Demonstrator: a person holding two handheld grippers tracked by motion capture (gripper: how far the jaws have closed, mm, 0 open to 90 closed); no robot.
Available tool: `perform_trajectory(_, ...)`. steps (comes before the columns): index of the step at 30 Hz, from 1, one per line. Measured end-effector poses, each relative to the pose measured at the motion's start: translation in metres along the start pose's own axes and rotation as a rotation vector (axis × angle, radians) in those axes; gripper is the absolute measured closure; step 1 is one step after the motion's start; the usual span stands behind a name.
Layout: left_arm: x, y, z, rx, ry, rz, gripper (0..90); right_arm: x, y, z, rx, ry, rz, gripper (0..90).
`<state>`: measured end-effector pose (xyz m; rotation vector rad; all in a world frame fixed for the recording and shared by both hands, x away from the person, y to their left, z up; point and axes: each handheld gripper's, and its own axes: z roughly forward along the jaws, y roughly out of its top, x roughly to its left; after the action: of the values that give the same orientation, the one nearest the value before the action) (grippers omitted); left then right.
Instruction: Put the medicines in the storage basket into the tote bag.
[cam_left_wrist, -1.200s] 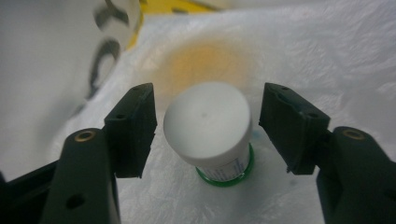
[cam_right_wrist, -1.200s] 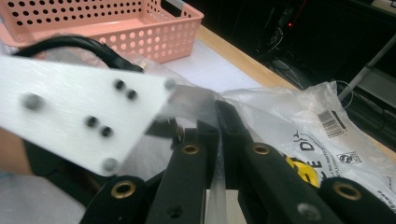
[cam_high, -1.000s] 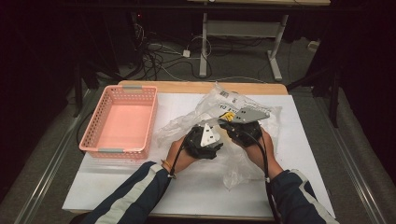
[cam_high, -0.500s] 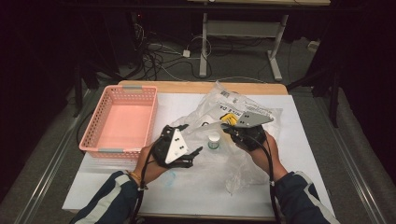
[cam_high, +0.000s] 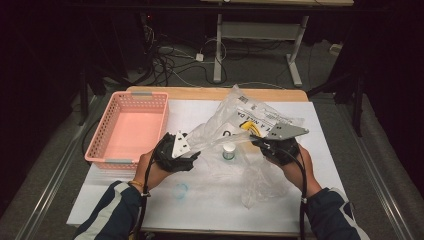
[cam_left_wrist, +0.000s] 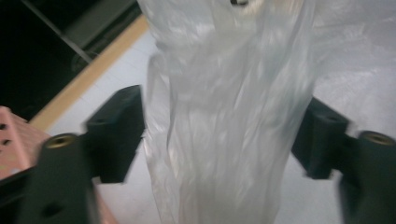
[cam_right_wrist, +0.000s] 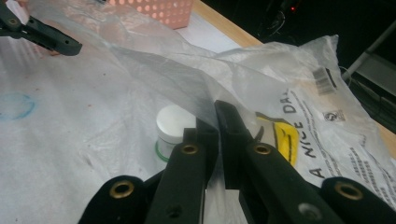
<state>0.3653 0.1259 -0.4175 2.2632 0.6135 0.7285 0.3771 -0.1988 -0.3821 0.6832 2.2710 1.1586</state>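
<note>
A clear plastic bag (cam_high: 240, 117) with black and yellow print lies crumpled on the white table. My right gripper (cam_high: 256, 140) is shut on a fold of it, the film pinched between the closed jaws (cam_right_wrist: 217, 109). A strip of bag stretches left to my left gripper (cam_high: 194, 151). In the left gripper view the bunched bag (cam_left_wrist: 224, 140) runs between the jaws, which stand wide at its two sides and do not squeeze it; the left gripper (cam_left_wrist: 222, 100) has just been closing. A small white jar (cam_high: 228, 150) (cam_right_wrist: 175, 123) stands under the stretched film.
A pink plastic basket (cam_high: 150, 94) sits at the table's left, close to my left hand. A faint blue ring mark (cam_high: 181, 190) is drawn on the white table cover (cam_high: 200, 215) near the front. Desk legs and cables lie on the floor beyond.
My left gripper has moved left, away from the right gripper and toward the basket. A strip of bag now spans between the two. The right gripper shifted slightly, still clamped.
</note>
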Motion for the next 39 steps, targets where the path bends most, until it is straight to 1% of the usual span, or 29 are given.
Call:
perform_trajectory(1,0.0,0.0,0.001,0.001,-0.007,0.008,43.0,-0.002,-0.002,-0.001,-0.001,-0.001,0.006,89.6)
perform_trajectory(2,0.001,-0.001,0.0,-0.001,-0.016,0.009,52.7,-0.003,-0.003,-0.001,0.0,-0.001,0.012,88.7)
perform_trajectory(5,0.002,-0.001,0.0,-0.005,-0.028,0.012,71.2,-0.004,-0.005,0.0,0.001,-0.005,0.013,85.3)
perform_trajectory(6,0.002,-0.002,-0.001,-0.004,-0.034,0.01,75.3,-0.004,-0.006,0.0,0.001,-0.001,0.015,83.0)
perform_trajectory(8,0.003,-0.003,-0.001,0.002,-0.053,0.013,83.3,-0.002,-0.005,0.0,-0.005,-0.007,0.011,72.3)
perform_trajectory(10,0.002,-0.004,0.0,0.007,-0.06,0.017,86.3,0.0,-0.005,-0.002,-0.011,-0.011,0.012,65.8)
perform_trajectory(11,0.002,-0.005,0.001,0.011,-0.067,0.019,86.4,0.001,-0.006,-0.005,-0.017,-0.015,0.014,58.5)
perform_trajectory(12,0.002,-0.005,0.002,0.012,-0.065,0.022,86.4,0.002,-0.006,-0.009,-0.027,-0.023,0.013,53.9)
perform_trajectory(13,0.002,-0.005,0.002,0.012,-0.067,0.018,86.4,0.003,-0.006,-0.015,-0.041,-0.028,0.019,52.1)
perform_trajectory(15,0.002,-0.006,0.003,0.013,-0.07,0.021,86.4,0.006,-0.008,-0.027,-0.071,-0.033,0.021,44.9)
perform_trajectory(17,0.002,-0.006,0.003,0.011,-0.068,0.021,86.4,0.012,-0.012,-0.039,-0.091,-0.024,0.008,42.6)
perform_trajectory(18,0.002,-0.006,0.003,0.012,-0.068,0.023,86.4,0.016,-0.015,-0.045,-0.1,-0.025,0.003,39.9)
perform_trajectory(19,0.002,-0.006,0.003,0.013,-0.067,0.024,86.4,0.02,-0.02,-0.053,-0.111,-0.012,-0.004,38.0)
perform_trajectory(21,0.001,-0.006,0.003,0.011,-0.068,0.019,86.5,0.026,-0.027,-0.062,-0.116,0.002,-0.004,33.3)
perform_trajectory(23,0.001,-0.006,0.004,0.015,-0.065,0.024,86.5,0.031,-0.036,-0.072,-0.118,0.02,-0.015,29.6)
perform_trajectory(26,0.0,-0.007,0.006,0.019,-0.064,0.024,86.5,0.038,-0.048,-0.084,-0.122,0.038,-0.01,20.8)
perform_trajectory(27,0.0,-0.007,0.006,0.021,-0.063,0.026,86.4,0.04,-0.053,-0.086,-0.117,0.05,-0.006,16.8)
perform_trajectory(29,0.0,-0.007,0.007,0.023,-0.064,0.028,86.4,0.045,-0.063,-0.087,-0.081,0.073,-0.005,15.6)
perform_trajectory(32,0.0,-0.007,0.008,0.021,-0.065,0.021,86.4,0.055,-0.078,-0.081,-0.012,0.091,-0.044,15.0)
perform_trajectory(34,0.0,-0.007,0.009,0.024,-0.065,0.023,86.4,0.058,-0.087,-0.075,0.021,0.101,-0.059,15.0)
perform_trajectory(35,0.0,-0.007,0.009,0.022,-0.065,0.022,86.3,0.059,-0.09,-0.071,0.042,0.107,-0.064,15.9)
perform_trajectory(36,0.0,-0.007,0.01,0.021,-0.065,0.023,86.4,0.059,-0.092,-0.066,0.06,0.102,-0.07,16.6)
perform_trajectory(38,-0.001,-0.007,0.01,0.019,-0.061,0.028,86.3,0.06,-0.097,-0.057,0.089,0.092,-0.09,21.3)
perform_trajectory(39,-0.001,-0.006,0.011,0.018,-0.064,0.03,86.3,0.058,-0.099,-0.053,0.1,0.099,-0.089,24.3)
